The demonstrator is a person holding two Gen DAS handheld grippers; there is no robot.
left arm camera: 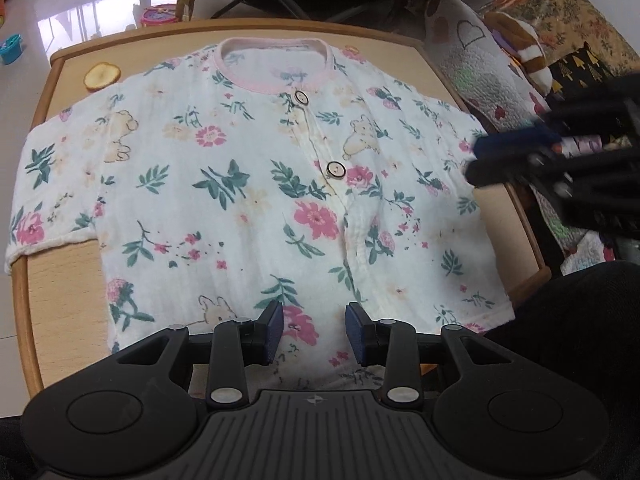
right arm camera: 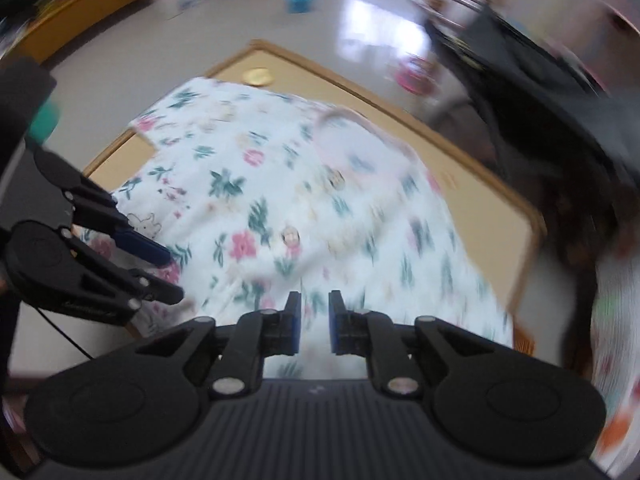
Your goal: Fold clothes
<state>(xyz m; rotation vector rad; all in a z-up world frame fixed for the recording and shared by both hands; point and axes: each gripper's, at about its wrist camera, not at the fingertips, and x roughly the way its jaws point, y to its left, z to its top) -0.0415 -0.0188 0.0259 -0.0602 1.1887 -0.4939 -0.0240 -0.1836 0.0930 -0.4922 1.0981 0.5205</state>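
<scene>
On the desk point(left arm camera: 60, 292), a wooden top with a raised rim, the shirt point(left arm camera: 248, 200) lies flat and face up, covering most of the surface. Its pink collar point(left arm camera: 276, 84) points to the far edge, its hem to the near edge. One short sleeve point(left arm camera: 44, 192) spreads out to the left in the left wrist view and hangs a little over the desk's side. Two buttons, one point(left arm camera: 301, 98) just below the collar and another point(left arm camera: 335, 169) lower down, sit on the placket. A round yellow disc point(left arm camera: 101, 76) rests on the bare wood at the far left corner, just beside the shoulder.

The left tongs point(left arm camera: 314, 334) hover over the hem, jaws apart, nothing between them. The right tongs point(right arm camera: 314, 322) hang above the shirt's other side in a blurred view, jaws slightly parted, nothing pinched. Beyond the desk, quilted cloth point(left arm camera: 480, 64) is heaped to the right and toys lie on the shiny floor point(left arm camera: 80, 8).
</scene>
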